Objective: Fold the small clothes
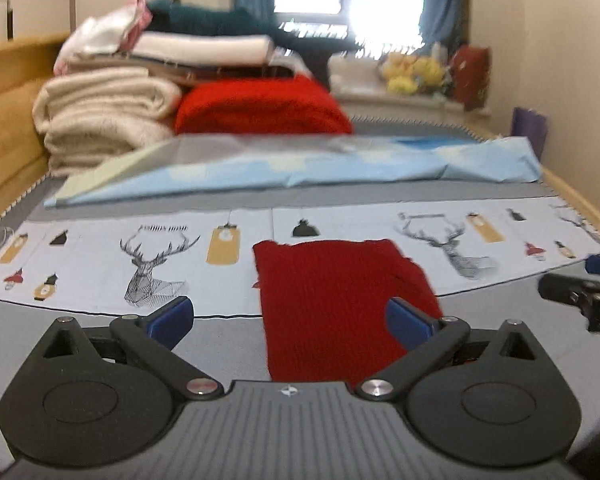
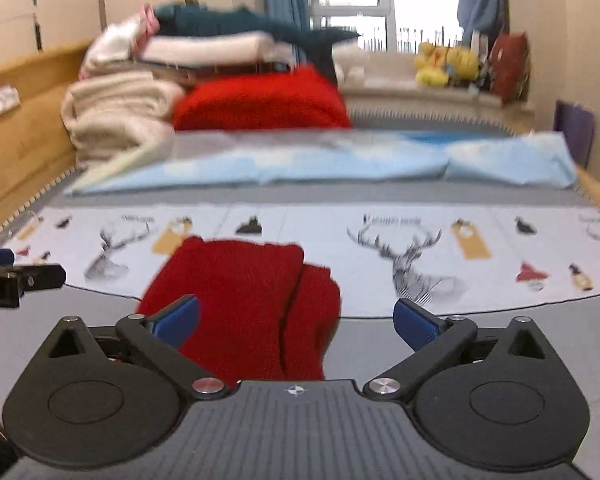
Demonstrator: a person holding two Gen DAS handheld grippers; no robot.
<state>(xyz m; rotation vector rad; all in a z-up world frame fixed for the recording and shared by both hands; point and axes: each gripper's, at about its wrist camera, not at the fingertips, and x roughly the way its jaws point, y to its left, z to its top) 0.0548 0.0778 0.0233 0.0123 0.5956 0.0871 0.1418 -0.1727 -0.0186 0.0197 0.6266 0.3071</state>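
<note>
A small dark red knitted garment [image 1: 332, 304] lies partly folded on the grey bed surface and the deer-print cloth [image 1: 140, 264]. My left gripper [image 1: 290, 320] is open and empty just in front of it, its right pad over the garment's right part. In the right wrist view the same garment [image 2: 244, 304] shows a folded flap on its right side. My right gripper [image 2: 296, 322] is open and empty, its left pad over the garment's left edge. Each gripper shows at the other view's edge, the right one [image 1: 580, 292] and the left one [image 2: 16, 280].
A light blue sheet [image 1: 300, 168] lies across the bed behind the deer-print cloth. A stack of folded blankets and clothes [image 1: 140, 80] with a bright red blanket [image 1: 260, 108] stands at the back left. Wooden bed rails run along both sides. Soft toys [image 2: 444, 64] sit by the window.
</note>
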